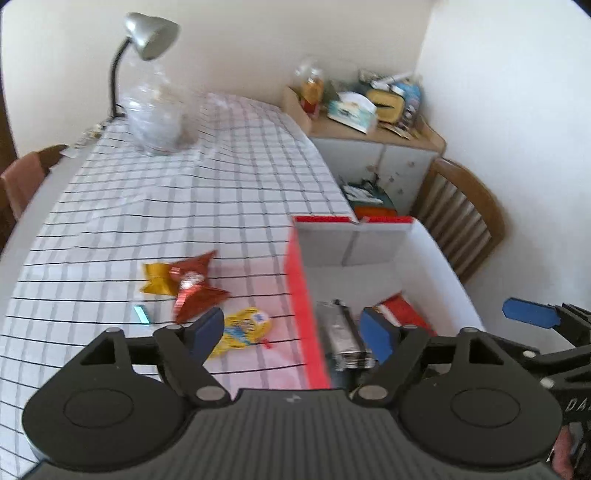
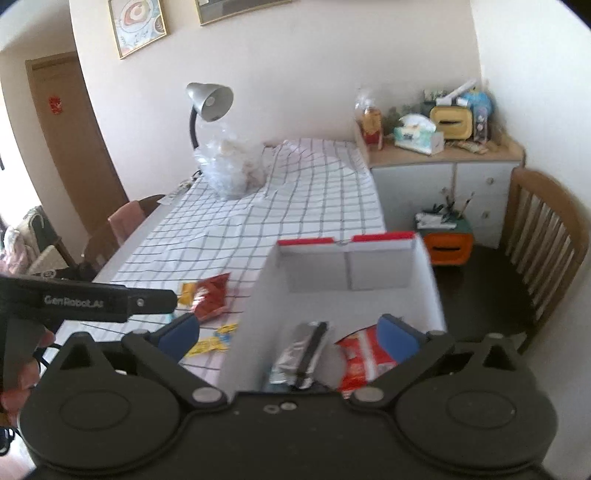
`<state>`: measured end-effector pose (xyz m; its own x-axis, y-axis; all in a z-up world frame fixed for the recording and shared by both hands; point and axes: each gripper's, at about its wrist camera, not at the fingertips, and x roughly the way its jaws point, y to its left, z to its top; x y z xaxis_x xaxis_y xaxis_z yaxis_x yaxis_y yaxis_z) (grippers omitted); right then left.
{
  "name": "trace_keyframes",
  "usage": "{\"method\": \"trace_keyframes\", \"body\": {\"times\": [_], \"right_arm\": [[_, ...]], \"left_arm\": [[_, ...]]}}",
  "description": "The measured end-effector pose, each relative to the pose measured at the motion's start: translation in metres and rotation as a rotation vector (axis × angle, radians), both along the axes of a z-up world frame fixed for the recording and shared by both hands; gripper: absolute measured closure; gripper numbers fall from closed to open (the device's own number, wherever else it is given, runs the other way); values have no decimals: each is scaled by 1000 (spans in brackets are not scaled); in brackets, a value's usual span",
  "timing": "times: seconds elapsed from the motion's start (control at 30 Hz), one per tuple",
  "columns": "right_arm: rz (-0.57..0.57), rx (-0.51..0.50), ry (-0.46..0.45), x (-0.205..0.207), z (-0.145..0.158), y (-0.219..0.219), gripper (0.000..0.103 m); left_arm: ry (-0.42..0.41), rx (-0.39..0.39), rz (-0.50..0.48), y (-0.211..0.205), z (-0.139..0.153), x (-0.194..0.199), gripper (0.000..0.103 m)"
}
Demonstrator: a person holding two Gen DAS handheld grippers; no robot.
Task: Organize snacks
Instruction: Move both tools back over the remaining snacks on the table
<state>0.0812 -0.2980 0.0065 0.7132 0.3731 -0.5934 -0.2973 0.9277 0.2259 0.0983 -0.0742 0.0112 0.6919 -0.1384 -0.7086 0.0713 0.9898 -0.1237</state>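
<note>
A red box with white inner walls [image 1: 295,288] stands open at the table's right edge. Inside it lie a silver packet [image 1: 340,332] and a red packet [image 1: 402,310]. Left of the box, on the checked cloth, are a red-brown packet [image 1: 195,291], a gold packet [image 1: 157,278] and a yellow packet [image 1: 247,328]. My left gripper [image 1: 293,332] is open and holds nothing, straddling the box's left wall from above. My right gripper [image 2: 290,334] is open wide and holds nothing, above the silver packet [image 2: 299,354] and the red packet [image 2: 360,354].
A grey desk lamp [image 1: 147,35] and a clear plastic bag [image 1: 159,118] stand at the table's far end. A cluttered cabinet [image 2: 443,177], an orange bin [image 2: 448,247] and a wooden chair [image 2: 546,236] are to the right. Another chair [image 1: 26,173] is at the left.
</note>
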Motion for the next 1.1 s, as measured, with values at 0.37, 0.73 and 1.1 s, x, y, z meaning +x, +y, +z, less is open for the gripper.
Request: {"method": "trace_keyframes", "body": {"times": [0.37, 0.73, 1.1], "right_arm": [[35, 51, -6, -4, -16, 77, 0], [-148, -59, 54, 28, -33, 156, 0], [-69, -151, 132, 84, -60, 215, 6]], "left_arm": [[3, 0, 91, 96, -16, -9, 19], [26, 5, 112, 176, -40, 16, 19], [48, -16, 88, 215, -71, 48, 19]]}}
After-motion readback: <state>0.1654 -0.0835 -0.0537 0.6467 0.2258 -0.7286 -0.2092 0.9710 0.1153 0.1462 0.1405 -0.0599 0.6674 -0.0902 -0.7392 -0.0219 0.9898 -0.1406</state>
